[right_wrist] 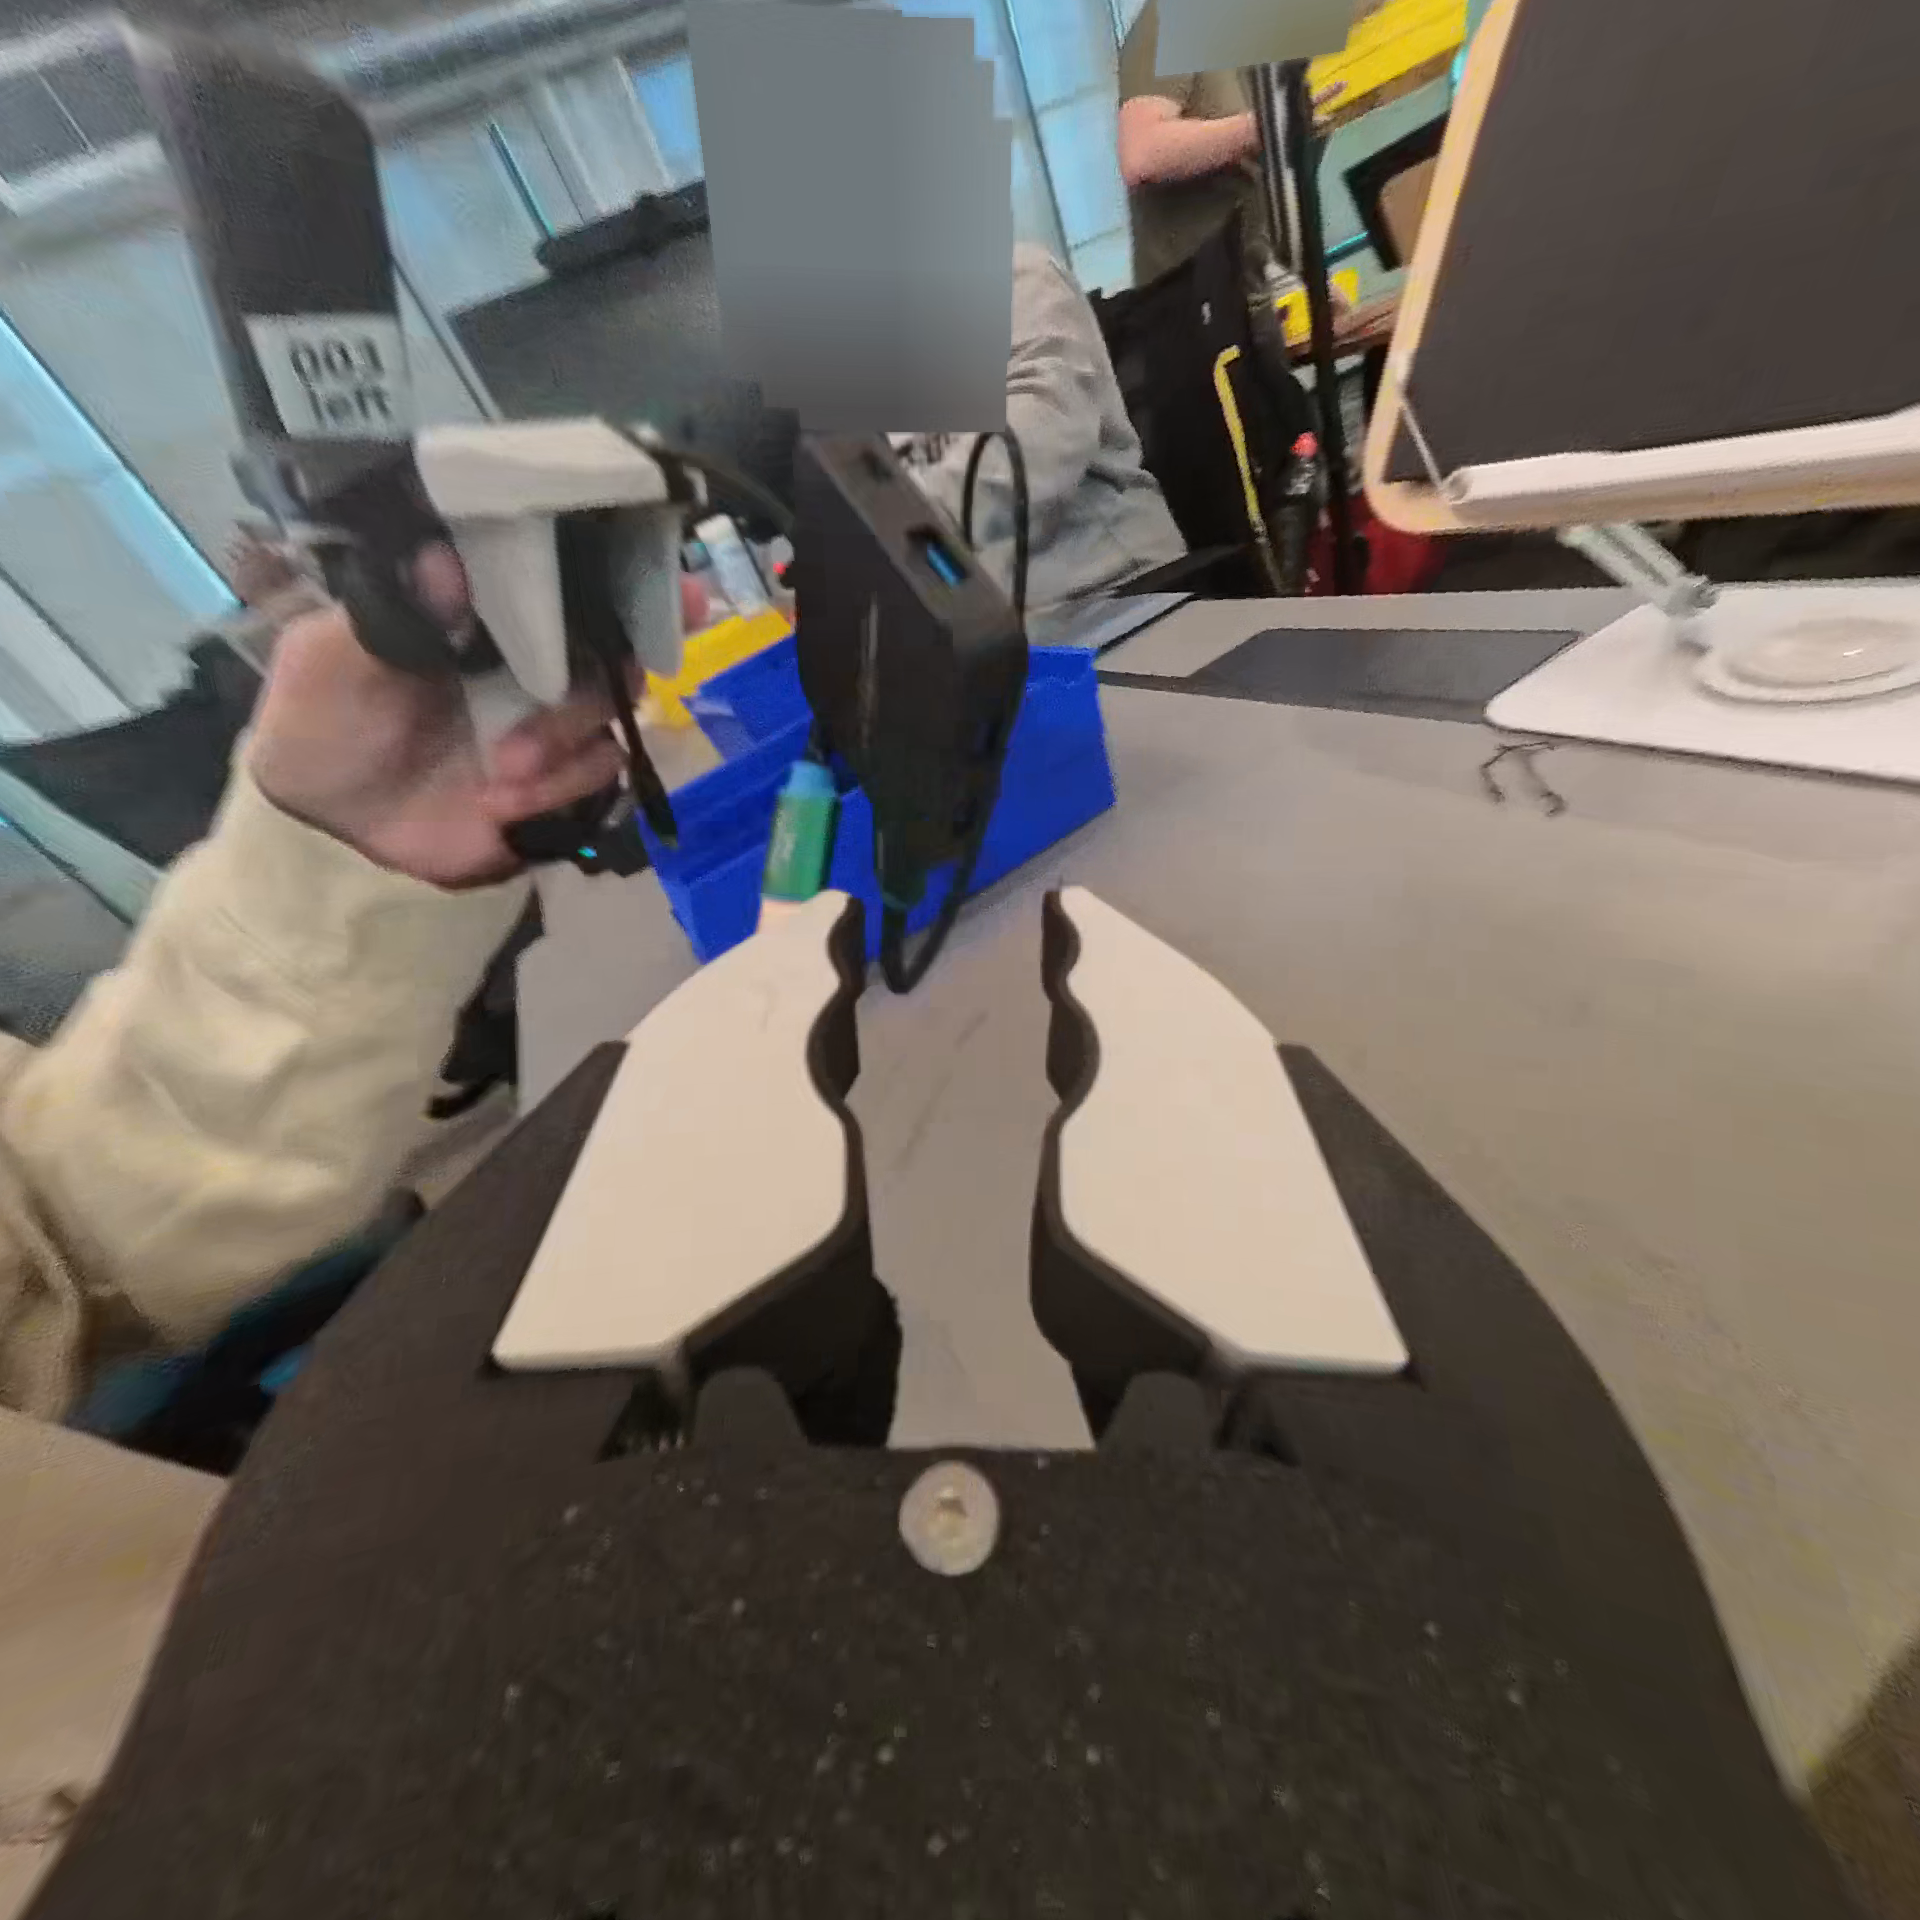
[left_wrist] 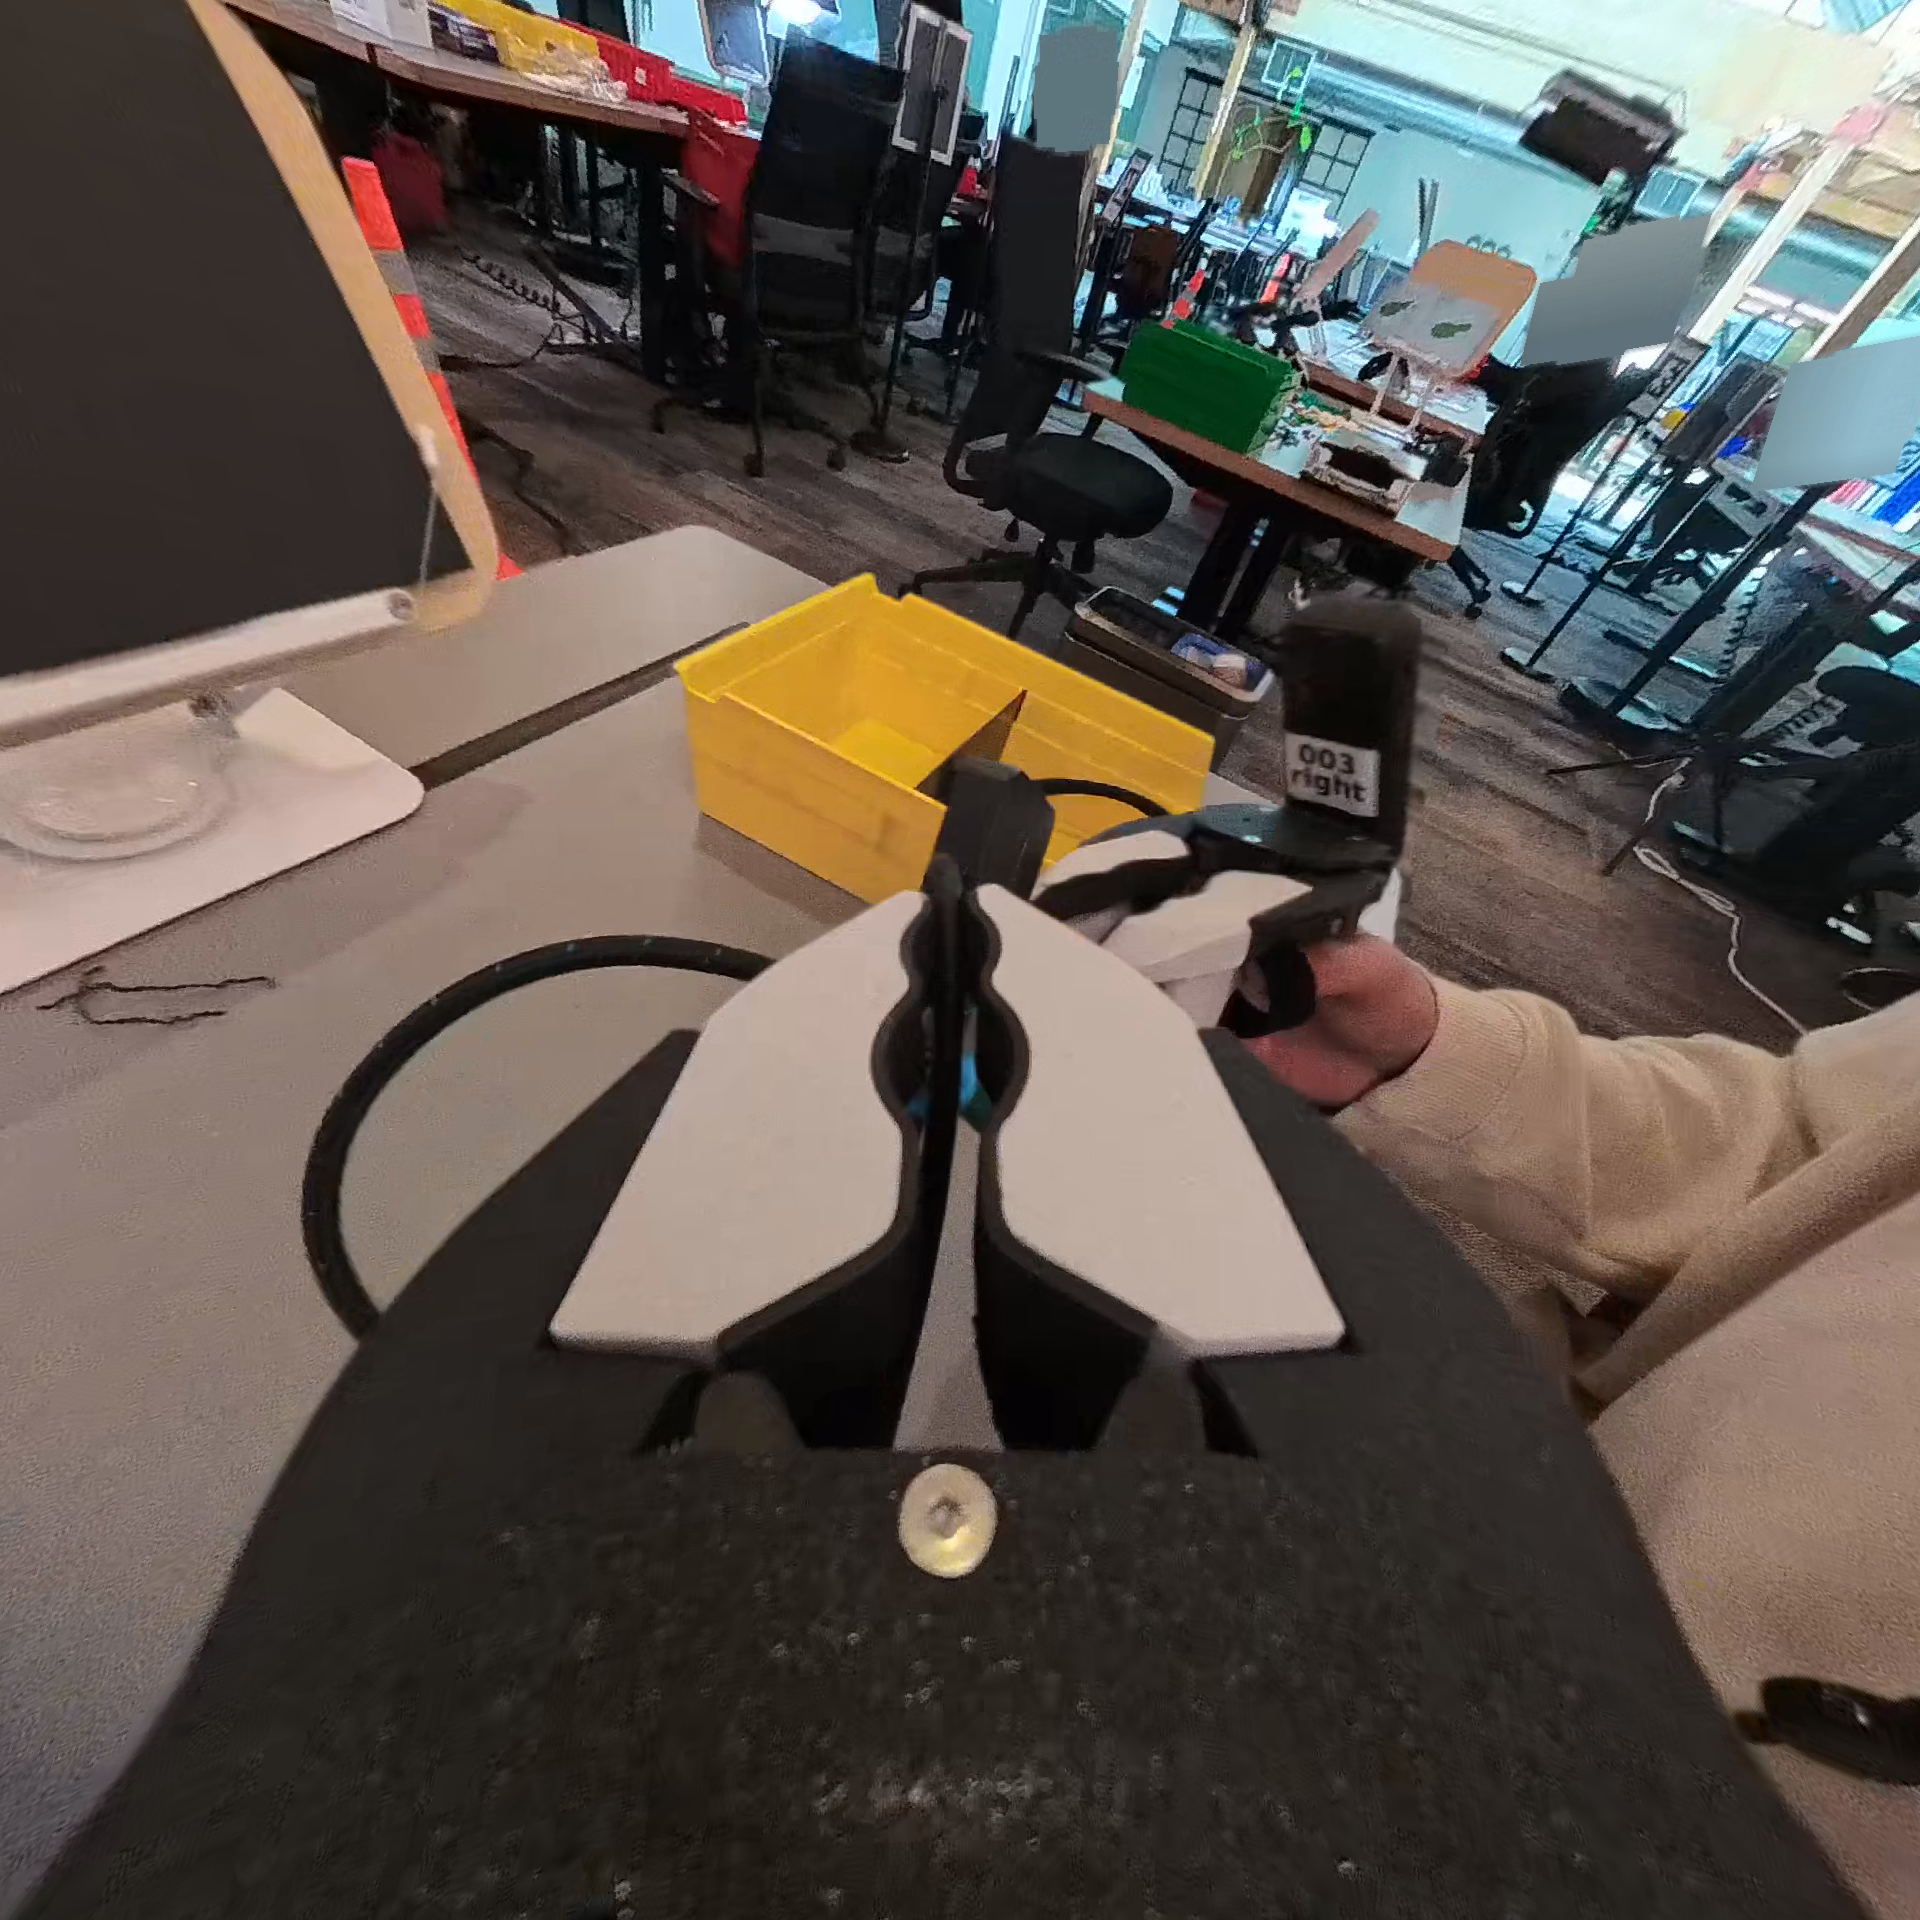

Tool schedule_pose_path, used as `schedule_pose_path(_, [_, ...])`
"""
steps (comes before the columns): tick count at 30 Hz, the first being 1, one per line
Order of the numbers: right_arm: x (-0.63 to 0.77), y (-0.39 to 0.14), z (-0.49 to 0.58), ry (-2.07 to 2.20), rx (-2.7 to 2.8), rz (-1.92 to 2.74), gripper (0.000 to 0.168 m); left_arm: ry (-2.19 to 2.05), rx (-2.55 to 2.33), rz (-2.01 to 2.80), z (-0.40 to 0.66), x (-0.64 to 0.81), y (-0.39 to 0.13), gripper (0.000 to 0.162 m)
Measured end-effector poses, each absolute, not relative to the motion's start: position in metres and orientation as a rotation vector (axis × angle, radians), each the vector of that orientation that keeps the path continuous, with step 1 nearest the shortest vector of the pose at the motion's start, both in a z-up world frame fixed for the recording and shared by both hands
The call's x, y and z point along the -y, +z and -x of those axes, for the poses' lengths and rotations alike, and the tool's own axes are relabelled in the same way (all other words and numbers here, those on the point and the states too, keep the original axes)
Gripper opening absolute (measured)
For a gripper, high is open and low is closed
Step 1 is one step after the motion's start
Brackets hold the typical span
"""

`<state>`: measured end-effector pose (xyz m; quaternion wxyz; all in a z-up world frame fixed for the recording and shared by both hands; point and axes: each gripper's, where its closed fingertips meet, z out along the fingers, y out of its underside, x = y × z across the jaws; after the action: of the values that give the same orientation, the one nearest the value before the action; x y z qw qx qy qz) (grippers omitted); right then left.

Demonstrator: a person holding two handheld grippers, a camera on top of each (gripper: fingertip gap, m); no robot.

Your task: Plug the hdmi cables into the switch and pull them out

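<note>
My left gripper [left_wrist: 951, 894] is shut on a thin black cable [left_wrist: 940, 1049] that runs between its fingers and loops off to the left [left_wrist: 343, 1122]. The black switch [left_wrist: 992, 821] sits just past its tips, above the table. In the right wrist view the switch [right_wrist: 904, 665] hangs in the air with a green plug [right_wrist: 800, 842] and black cables at its lower end. My right gripper [right_wrist: 951, 914] is open and empty just below the switch. The left gripper [right_wrist: 587, 644] shows blurred at the left. The right gripper [left_wrist: 1101, 894] sits right of the switch.
A yellow bin [left_wrist: 831, 748] stands behind the switch on the grey table [left_wrist: 520, 1039]. A blue bin [right_wrist: 1039, 790] stands at the table's other edge. A monitor [left_wrist: 156, 312] on a white stand base [left_wrist: 208, 831] is to one side. A black twist tie [left_wrist: 135, 997] lies near it. One gripper's finger ends stand about 12 cm off the other's.
</note>
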<state>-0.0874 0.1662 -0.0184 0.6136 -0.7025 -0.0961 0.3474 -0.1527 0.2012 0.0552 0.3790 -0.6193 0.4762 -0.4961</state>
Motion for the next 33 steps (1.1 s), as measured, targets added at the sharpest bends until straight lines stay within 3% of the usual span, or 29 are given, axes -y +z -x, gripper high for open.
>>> schedule_pose_path(5, [-0.170,-0.018,0.084,1.186,-0.002,1.458,0.016,-1.306,-1.205,1.570,0.142,-0.189,0.043,0.004])
schedule_pose_path(11, [-0.168,-0.036,0.097,1.173,0.038,1.451,0.038,-1.500,-1.104,1.530,0.145,-0.190,0.054,0.003])
schedule_pose_path(16, [-0.163,-0.018,0.117,1.190,0.130,1.374,0.041,-1.741,-0.994,1.515,0.148,-0.190,0.053,0.003])
schedule_pose_path(18, [-0.165,-0.016,0.118,1.141,0.137,1.384,0.036,-1.747,-0.994,1.546,0.146,-0.190,0.041,0.003])
schedule_pose_path(20, [-0.164,-0.016,0.110,1.051,0.156,1.401,0.017,-1.672,-1.025,1.610,0.146,-0.193,0.024,0.003])
schedule_pose_path(25, [-0.161,-0.013,0.100,0.624,0.330,1.554,0.013,-1.223,-1.290,1.822,0.149,-0.203,-0.045,0.005])
schedule_pose_path(26, [-0.161,-0.012,0.103,0.516,0.398,1.573,0.013,-1.116,-1.351,1.835,0.149,-0.203,-0.055,0.007])
schedule_pose_path(29, [-0.162,-0.024,0.115,0.177,0.635,1.687,0.014,-0.879,-1.494,1.726,0.151,-0.200,-0.053,0.039])
schedule_pose_path(33, [-0.162,-0.039,0.130,-0.043,0.829,1.715,0.014,-0.986,-1.589,1.657,0.145,-0.174,-0.030,0.051])
